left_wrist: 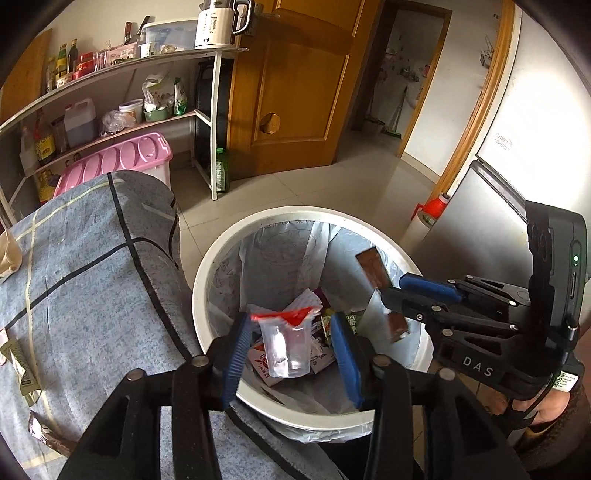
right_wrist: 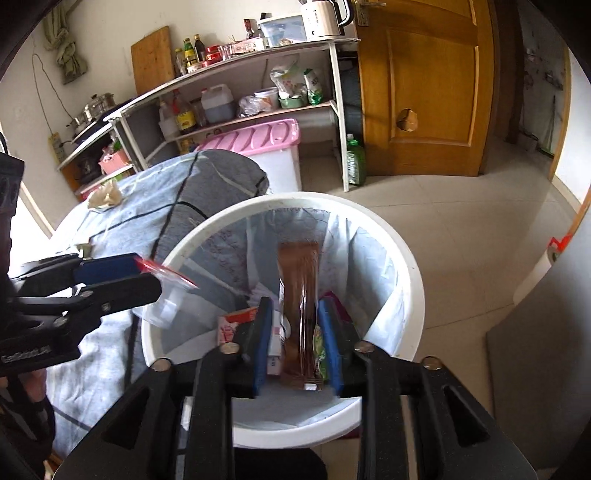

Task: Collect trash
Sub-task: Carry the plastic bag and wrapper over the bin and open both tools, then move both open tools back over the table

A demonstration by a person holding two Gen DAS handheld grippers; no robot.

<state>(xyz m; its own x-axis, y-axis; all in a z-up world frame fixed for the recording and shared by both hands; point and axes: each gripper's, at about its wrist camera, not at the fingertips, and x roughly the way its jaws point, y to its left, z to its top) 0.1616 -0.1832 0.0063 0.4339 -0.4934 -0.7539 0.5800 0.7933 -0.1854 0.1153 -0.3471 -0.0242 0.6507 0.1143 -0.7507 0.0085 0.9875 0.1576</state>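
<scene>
the only clear lettering is "das", in pale capitals on the black body of the right gripper, seen from the left wrist view. red print on the bin liner, small print on the white kettle and the bottle labels are too blurred to read.

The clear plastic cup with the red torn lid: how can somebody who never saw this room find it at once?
Look at the white trash bin beside the grey-blue tablecloth. Over its opening, the cup sits between the left gripper pads. Only it is transparent with a red foil lid.
</scene>
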